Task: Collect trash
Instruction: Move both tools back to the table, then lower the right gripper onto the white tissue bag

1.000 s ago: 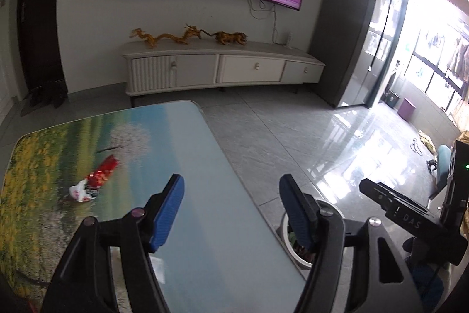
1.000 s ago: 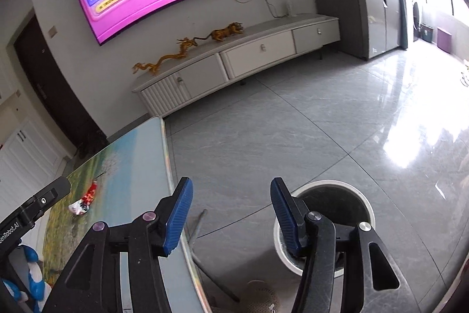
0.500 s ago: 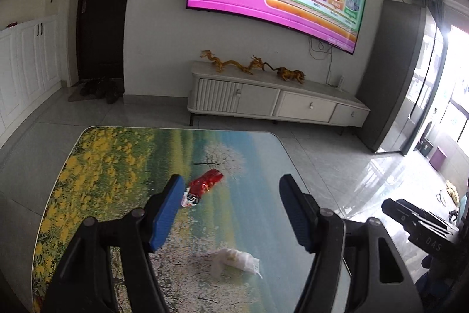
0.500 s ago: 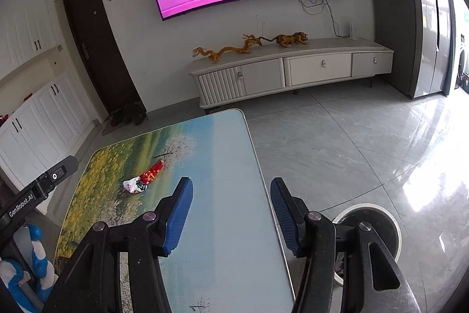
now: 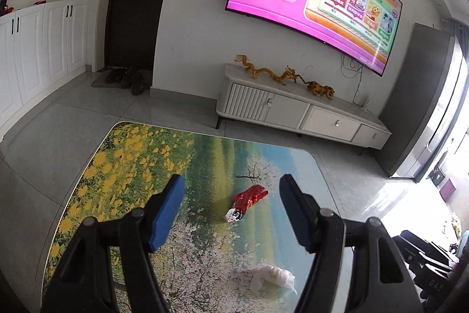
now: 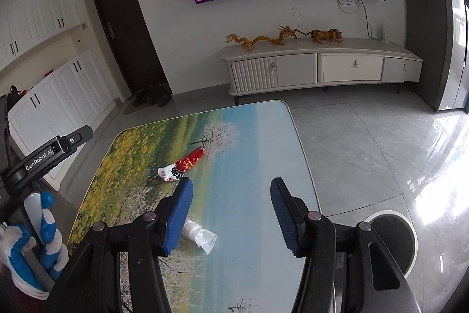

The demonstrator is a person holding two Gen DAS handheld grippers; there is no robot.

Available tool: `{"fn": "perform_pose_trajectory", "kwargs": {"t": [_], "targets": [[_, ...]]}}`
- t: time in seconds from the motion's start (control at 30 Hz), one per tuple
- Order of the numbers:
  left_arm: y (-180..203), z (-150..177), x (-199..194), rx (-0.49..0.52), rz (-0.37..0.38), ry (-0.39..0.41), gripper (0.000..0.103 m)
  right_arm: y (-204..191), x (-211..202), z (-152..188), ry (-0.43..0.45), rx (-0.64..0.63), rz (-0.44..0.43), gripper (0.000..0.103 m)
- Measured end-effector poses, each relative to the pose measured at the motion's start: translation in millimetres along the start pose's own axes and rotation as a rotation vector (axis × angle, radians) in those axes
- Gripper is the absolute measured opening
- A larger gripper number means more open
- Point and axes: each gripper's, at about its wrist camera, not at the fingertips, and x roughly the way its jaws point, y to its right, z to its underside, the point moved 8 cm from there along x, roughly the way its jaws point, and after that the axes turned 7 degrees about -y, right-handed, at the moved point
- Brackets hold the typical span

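Both hand-held grippers (image 5: 231,207) (image 6: 231,204) gape empty — bin (image 6: 410,228) interior dark, contents unclear.

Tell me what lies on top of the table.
On the table lie a red wrapper and a crumpled tissue. The near edge is hidden behind both grippers' fingers.

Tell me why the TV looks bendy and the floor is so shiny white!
In both wrist views the fisheye lens curves straight things, so the TV bows. In the left wrist view, window light washes out the floor at right; in the right wrist view, glare gleams on the tiles near the bin.
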Motion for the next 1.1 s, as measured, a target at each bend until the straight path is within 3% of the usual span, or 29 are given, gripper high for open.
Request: {"fn": "perform_pose_trajectory", "kwargs": {"t": [0.23, 0.73, 0.93, 1.1], "targets": [[6, 2, 20, 0.014, -0.012, -0.037, 0.066, -6, 20, 9, -0.056, -0.025, -0.059, 0.055], [7, 12, 104, 0.04, -0.047, -0.181, 0.071, -38, 112, 53, -0.294, -0.18, -0.198, 0.056], [1, 15, 134, -0.006, -0.001, -0.223, 0.071, -52, 134, 64, -0.331, -0.244, -0.264, 0.056], [1, 20, 159, -0.043, 0.032, -0.266, 0.071, -53, 147, 71, -0.355, -0.284, -0.263, 0.056]]}}
